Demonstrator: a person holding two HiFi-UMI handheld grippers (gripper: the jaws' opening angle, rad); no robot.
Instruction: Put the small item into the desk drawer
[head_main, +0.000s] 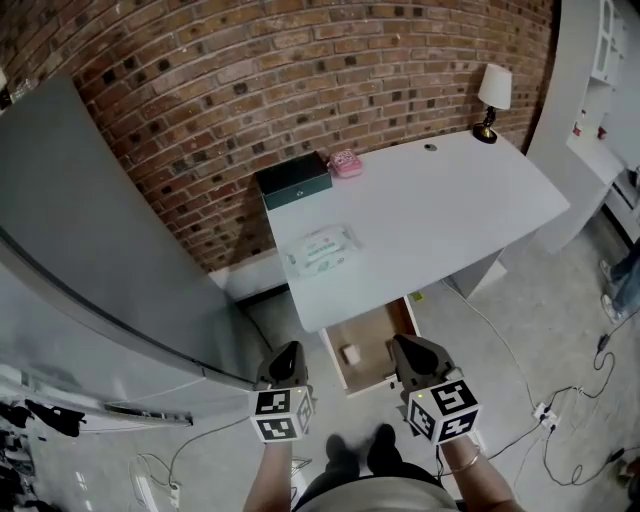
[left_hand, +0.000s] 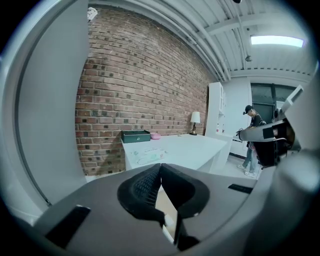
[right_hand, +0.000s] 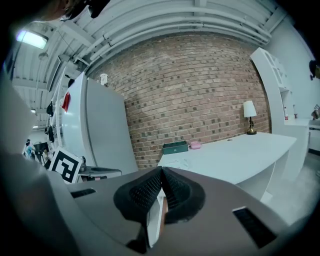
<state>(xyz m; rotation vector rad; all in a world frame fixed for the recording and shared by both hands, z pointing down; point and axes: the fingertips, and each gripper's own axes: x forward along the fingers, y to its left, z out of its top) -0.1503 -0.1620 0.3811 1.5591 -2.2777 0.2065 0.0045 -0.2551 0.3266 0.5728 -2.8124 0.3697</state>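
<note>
The white desk has its wooden drawer pulled open at the front edge. A small pale block lies inside the drawer, near its left wall. My left gripper is held left of the drawer, its jaws shut with nothing between them; in the left gripper view the pads meet at the tips. My right gripper is over the drawer's right side, also shut and empty. The right gripper view shows its pads closed together, with the desk beyond.
On the desk are a dark green box, a pink item, a pack of wipes and a lamp. A grey fridge stands left. Cables lie on the floor. A person stands far right.
</note>
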